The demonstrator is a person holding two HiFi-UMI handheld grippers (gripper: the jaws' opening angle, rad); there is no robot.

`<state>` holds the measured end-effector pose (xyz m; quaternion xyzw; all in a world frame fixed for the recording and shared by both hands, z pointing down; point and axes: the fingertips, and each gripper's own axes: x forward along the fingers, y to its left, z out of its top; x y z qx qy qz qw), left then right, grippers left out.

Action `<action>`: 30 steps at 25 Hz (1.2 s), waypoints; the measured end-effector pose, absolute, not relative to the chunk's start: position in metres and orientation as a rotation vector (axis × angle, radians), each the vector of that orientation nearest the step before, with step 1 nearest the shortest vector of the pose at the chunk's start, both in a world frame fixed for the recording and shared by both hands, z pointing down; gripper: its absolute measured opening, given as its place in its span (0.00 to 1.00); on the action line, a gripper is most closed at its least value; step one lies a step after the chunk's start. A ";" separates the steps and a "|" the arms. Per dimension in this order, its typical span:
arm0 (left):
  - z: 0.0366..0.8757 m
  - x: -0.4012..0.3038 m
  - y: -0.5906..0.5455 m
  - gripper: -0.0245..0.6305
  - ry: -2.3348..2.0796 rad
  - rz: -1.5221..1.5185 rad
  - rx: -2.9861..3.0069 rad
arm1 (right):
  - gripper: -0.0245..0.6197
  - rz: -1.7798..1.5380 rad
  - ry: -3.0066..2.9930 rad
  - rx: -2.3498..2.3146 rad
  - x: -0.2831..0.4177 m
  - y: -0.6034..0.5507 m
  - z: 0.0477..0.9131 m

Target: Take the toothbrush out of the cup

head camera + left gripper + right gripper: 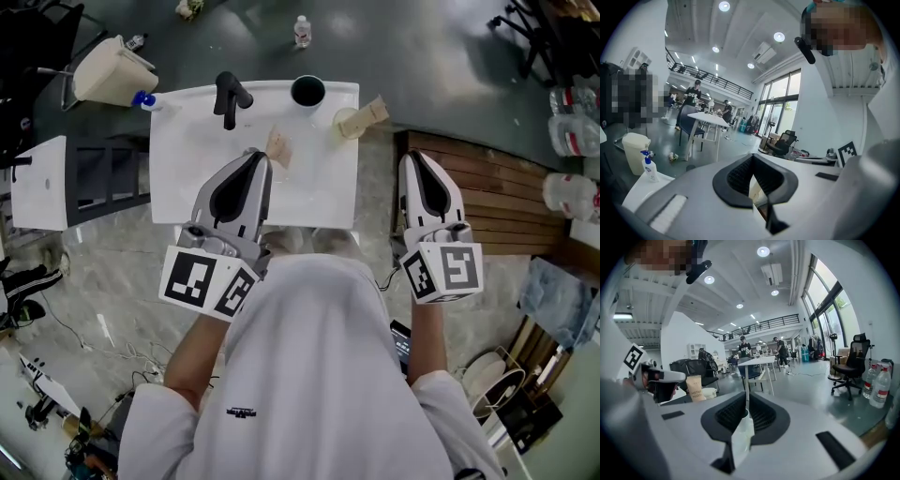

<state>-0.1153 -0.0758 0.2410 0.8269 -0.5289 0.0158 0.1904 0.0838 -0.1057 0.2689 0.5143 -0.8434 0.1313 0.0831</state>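
Two grippers show in the head view, both pointing toward the top of the frame. The left gripper (260,157) hangs over the white desk (187,173) at centre, fingers drawn together. Just right of its tip a small tan scrap (278,148) lies on the desk; what it is cannot be told. The right gripper (412,159) is at centre right, off the desk's right edge, fingers likewise together. At the desk's top edge stand a black tap (230,98) and, right of it, a dark cup (307,91). A tan cup (361,117) sits near the upper right corner of the desk. Both cups are well apart from either gripper. The toothbrush cannot be made out.

Left gripper view: the left gripper (752,161) has its fingers (736,176) meeting at the tips, holding nothing. A spray bottle (649,166) and a pale bin (635,152) stand at lower left.

Right gripper view: the right gripper (744,401) has its fingers (726,413) closed to a thin slit, gripping nothing. The tan cup (695,388) stands upright at centre left, well away from them.
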 end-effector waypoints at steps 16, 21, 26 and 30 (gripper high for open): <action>0.225 -0.106 -0.117 0.04 -1.476 0.029 2.386 | 0.07 0.402 -2.558 1.496 0.071 -0.106 0.266; 0.222 -0.095 -0.147 0.04 -1.429 0.015 2.418 | 0.07 0.381 -2.577 1.484 0.066 -0.118 0.266; 0.232 -0.087 -0.172 0.04 -1.396 0.042 2.442 | 0.07 0.380 -2.583 1.496 0.064 -0.131 0.264; 0.244 -0.085 -0.193 0.04 -1.387 0.049 2.423 | 0.07 0.391 -2.580 1.517 0.068 -0.141 0.266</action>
